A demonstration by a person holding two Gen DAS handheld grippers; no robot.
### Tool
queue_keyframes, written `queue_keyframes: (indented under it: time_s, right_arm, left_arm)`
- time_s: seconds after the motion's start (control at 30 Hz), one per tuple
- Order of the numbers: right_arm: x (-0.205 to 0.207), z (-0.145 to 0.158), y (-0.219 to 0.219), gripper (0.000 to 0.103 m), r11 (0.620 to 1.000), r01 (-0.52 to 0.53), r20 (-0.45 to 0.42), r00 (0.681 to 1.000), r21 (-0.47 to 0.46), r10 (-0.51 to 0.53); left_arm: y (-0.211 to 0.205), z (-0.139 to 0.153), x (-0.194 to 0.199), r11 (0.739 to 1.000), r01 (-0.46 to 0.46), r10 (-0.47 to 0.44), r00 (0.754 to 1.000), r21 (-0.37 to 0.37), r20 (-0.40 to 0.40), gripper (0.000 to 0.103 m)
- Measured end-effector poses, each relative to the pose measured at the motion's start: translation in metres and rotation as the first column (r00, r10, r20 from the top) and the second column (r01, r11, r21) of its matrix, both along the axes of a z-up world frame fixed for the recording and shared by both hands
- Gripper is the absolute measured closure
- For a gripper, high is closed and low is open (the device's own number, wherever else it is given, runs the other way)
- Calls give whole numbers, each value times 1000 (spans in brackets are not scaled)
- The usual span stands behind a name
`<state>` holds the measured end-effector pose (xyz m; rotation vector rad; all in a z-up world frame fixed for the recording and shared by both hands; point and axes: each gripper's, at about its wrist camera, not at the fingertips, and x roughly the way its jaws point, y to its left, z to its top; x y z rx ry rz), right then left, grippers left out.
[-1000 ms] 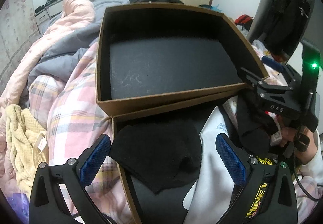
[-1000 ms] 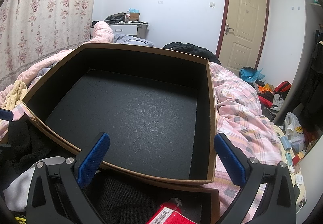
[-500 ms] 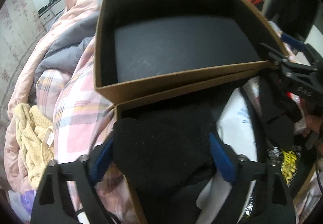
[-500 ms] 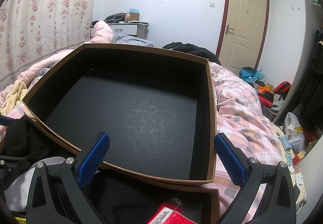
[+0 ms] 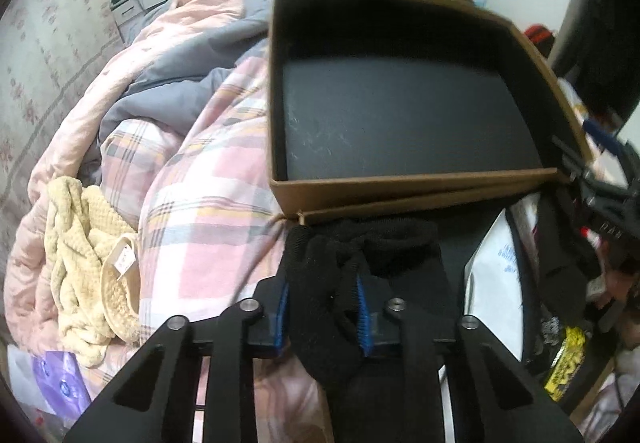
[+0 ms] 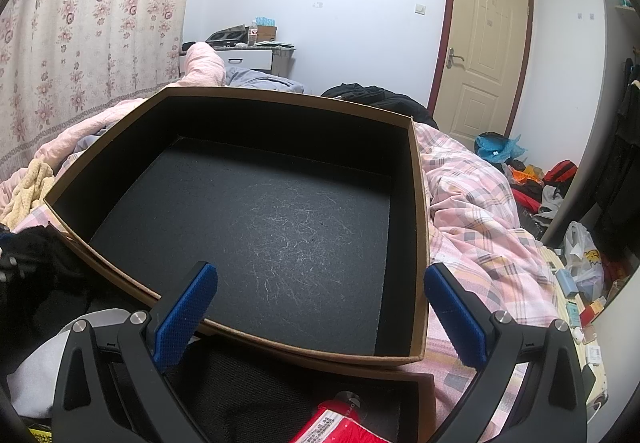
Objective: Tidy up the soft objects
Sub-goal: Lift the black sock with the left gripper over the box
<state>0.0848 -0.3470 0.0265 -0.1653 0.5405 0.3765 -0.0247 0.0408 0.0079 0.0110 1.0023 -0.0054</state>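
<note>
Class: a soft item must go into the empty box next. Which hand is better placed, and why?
Left. Its tool is closing on the black sock, just short of the empty box. The right tool is open and holds nothing.

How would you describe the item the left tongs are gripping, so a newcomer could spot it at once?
Start at the big empty brown box with a black lining on the pink plaid quilt. Just in front of it lies a second, fuller box, and over its near left corner the left tongs are closing on a black knit sock. Unlike the white garment beside it, it is fuzzy, dark and bunched between the blue pads.
</note>
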Motion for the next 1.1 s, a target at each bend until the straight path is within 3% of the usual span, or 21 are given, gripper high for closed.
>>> queue_keyframes:
  time_s: [0.2, 0.3, 0.43, 0.6, 0.93, 1.0, 1.1]
  right_arm:
    - [0, 0, 0, 1, 1000, 0, 1, 1000, 0, 0]
    - [0, 0, 0, 1, 1000, 0, 0, 1000, 0, 0]
    - [0, 0, -1, 1, 1000, 0, 0, 1000, 1, 0]
    - [0, 0, -1, 1, 1000, 0, 0, 1000, 1, 0]
    - [0, 0, 0, 1, 1000, 0, 0, 1000, 1, 0]
    - [0, 0, 0, 1, 1000, 0, 1, 1000, 1, 0]
    - [0, 0, 1, 1, 1000, 0, 0, 1000, 1, 0]
  left_arm:
    - [4, 33, -16, 991, 57, -43, 993, -124, 110, 90]
    - [-7, 58, -31, 989, 92, -70, 980, -112, 186, 90]
    - [-14, 84, -44, 976, 155, -111, 958, -151, 264, 90]
    - [-20, 115, -39, 969, 199, -142, 933, -145, 332, 90]
    - [-20, 169, 20, 973, 155, -68, 900, -170, 431, 90]
    - [-24, 170, 29, 981, 136, -56, 885, -141, 463, 90]
    - [-19, 153, 40, 985, 80, -3, 895, -154, 447, 90]
